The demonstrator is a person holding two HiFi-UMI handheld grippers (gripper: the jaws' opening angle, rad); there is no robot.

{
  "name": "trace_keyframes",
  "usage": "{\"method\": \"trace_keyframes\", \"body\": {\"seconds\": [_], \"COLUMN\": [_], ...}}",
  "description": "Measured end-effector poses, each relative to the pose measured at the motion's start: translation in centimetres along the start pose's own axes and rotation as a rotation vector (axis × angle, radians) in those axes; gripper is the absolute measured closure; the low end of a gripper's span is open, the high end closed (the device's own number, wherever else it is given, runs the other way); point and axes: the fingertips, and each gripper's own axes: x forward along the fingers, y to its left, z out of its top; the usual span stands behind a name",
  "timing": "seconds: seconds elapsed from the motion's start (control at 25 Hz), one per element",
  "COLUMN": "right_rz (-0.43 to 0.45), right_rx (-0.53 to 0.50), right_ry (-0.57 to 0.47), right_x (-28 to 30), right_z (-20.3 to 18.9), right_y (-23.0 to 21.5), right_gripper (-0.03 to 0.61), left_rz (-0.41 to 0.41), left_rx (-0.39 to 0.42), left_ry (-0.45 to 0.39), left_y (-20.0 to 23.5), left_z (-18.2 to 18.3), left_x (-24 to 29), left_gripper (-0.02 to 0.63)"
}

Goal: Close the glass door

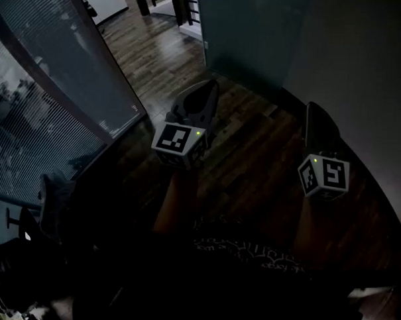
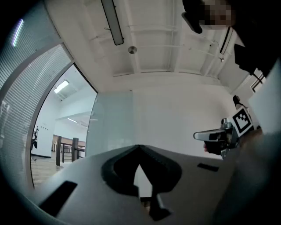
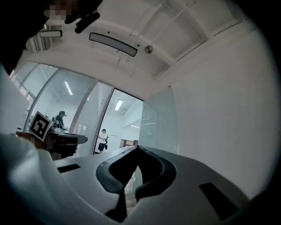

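At the far left, a glass wall with blinds (image 1: 51,96) runs slantwise away over the dark wood floor (image 1: 159,48). Right of it, the left gripper (image 1: 208,85) is held above the floor and points to the far side, with its cube (image 1: 180,143) at the near end. The left gripper view shows its jaws together, tips touching, with nothing between them. Through the doorway in that view, a railing (image 2: 66,151) stands far off on the left, and a long lamp (image 2: 112,22) is on the ceiling overhead.

The door (image 1: 249,32), a frosted pane, stands open at the far middle. It is just right of the doorway and just beside the wall (image 1: 363,77). It lies beyond both grippers, and neither touches it. In the right gripper view, a person (image 3: 102,139) stands far off through the doorway, left of the pane.

The right gripper (image 1: 313,108) is right of the left one and well apart from it, near the wall. It has its own cube (image 1: 324,175) at the near end. Its jaws are also pressed together and hold nothing.
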Motion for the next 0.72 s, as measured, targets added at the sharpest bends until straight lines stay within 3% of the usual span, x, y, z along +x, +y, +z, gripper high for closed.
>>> {"method": "trace_keyframes", "body": {"seconds": [0.72], "right_rz": [-0.017], "right_rx": [0.016], "right_ry": [0.006], "right_x": [-0.4], "right_z": [-0.9], "right_y": [-1.3], "right_gripper": [0.575], "left_rz": [-0.037], "left_rx": [-0.003], "left_ry": [0.011], "left_y": [-1.2], "left_z": [-0.8], "left_x": [1.1], "left_gripper": [0.612]}}
